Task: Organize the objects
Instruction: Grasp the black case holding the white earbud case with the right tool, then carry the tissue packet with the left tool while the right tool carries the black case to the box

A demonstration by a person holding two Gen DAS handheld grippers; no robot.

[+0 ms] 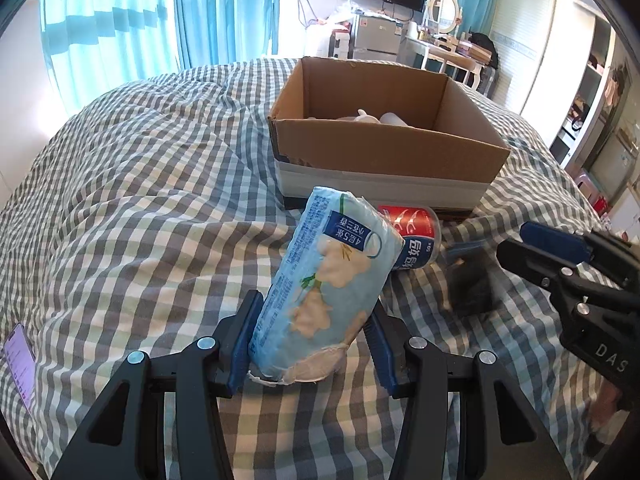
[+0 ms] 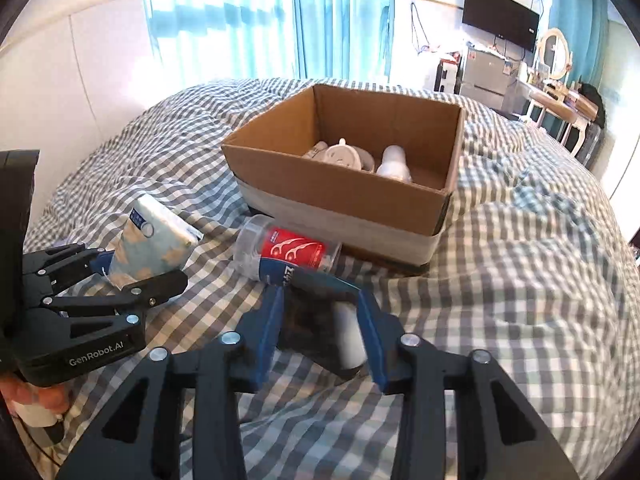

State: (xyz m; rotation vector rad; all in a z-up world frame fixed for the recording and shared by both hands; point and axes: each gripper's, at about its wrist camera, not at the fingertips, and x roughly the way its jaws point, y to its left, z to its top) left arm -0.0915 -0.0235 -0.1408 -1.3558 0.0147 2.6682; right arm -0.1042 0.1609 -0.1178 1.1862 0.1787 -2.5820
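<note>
My left gripper (image 1: 310, 316) is shut on a light blue tissue pack (image 1: 328, 280), held tilted above the checked bed; the pack also shows in the right wrist view (image 2: 156, 248). My right gripper (image 2: 320, 304) has its jaws around a dark object with a white cylindrical part (image 2: 348, 336) lying on the bed; whether the pads press it I cannot tell. A clear floss-pick jar with a red and blue label (image 2: 288, 252) lies on its side just beyond, also seen in the left wrist view (image 1: 412, 236). An open cardboard box (image 2: 344, 200) behind holds white items (image 2: 352, 158).
The checked bedspread (image 1: 140, 200) covers the whole bed. A phone (image 1: 20, 364) lies at the bed's left edge. Curtains, a fridge, a TV and a dressing table stand beyond the bed. The left gripper body (image 2: 80, 320) sits close left of my right gripper.
</note>
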